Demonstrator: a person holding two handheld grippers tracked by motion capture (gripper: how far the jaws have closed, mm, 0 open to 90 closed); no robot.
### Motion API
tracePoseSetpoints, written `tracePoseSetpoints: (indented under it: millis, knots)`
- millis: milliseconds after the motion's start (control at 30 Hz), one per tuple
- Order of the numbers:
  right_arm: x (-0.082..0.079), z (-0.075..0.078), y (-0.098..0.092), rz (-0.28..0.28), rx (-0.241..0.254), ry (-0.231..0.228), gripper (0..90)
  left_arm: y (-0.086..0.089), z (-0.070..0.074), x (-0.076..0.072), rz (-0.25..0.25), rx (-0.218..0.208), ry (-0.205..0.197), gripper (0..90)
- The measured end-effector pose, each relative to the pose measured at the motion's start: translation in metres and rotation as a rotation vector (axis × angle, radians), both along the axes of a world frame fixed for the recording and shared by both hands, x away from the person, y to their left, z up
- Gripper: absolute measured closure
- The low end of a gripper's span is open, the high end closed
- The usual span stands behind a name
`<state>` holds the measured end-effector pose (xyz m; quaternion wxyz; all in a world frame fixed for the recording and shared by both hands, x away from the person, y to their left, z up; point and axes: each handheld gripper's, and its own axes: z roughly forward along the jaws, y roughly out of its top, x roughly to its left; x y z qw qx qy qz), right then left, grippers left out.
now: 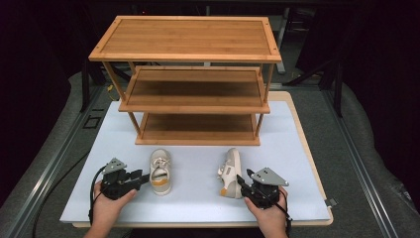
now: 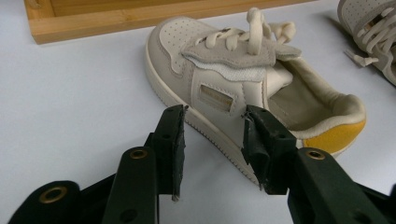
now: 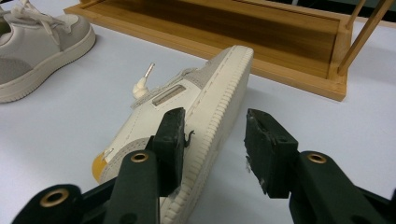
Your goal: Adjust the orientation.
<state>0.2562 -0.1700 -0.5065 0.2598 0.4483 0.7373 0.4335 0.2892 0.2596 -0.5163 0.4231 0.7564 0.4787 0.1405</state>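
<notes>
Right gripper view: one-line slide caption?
Open right claw straddling the sole edge of a tipped shoe on the table, rack behind.

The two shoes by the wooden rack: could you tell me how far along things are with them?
Nothing looks done yet: all three shelves of the rack are bare. In hand: the left gripper is open around the side of the upright shoe, and the right gripper is open around the sole edge of the shoe lying on its side. Both shoes sit on the white mat, not yet lifted.

Matt cream leather shoes [image 2: 224,88] (suede patches), smooth varnished wooden rack [image 1: 185,39].
</notes>
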Motion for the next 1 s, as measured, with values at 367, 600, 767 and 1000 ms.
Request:
tracePoseSetpoints:
  millis: [367,600,767,1000]
  knots:
    - [0.000,0.001,-0.005,-0.033,0.000,0.018,60.8,0.001,0.011,-0.005,0.017,-0.065,-0.047,52.3]
    - [0.001,0.001,-0.010,-0.050,0.013,0.035,61.0,0.001,0.013,-0.005,0.016,-0.093,-0.054,51.5]
    - [0.001,0.001,-0.012,-0.061,0.015,0.043,61.5,-0.002,0.013,-0.005,0.005,-0.089,-0.050,51.3]
    - [0.000,0.001,-0.019,-0.108,0.002,0.060,64.3,-0.007,0.011,-0.002,-0.015,-0.086,-0.042,51.1]
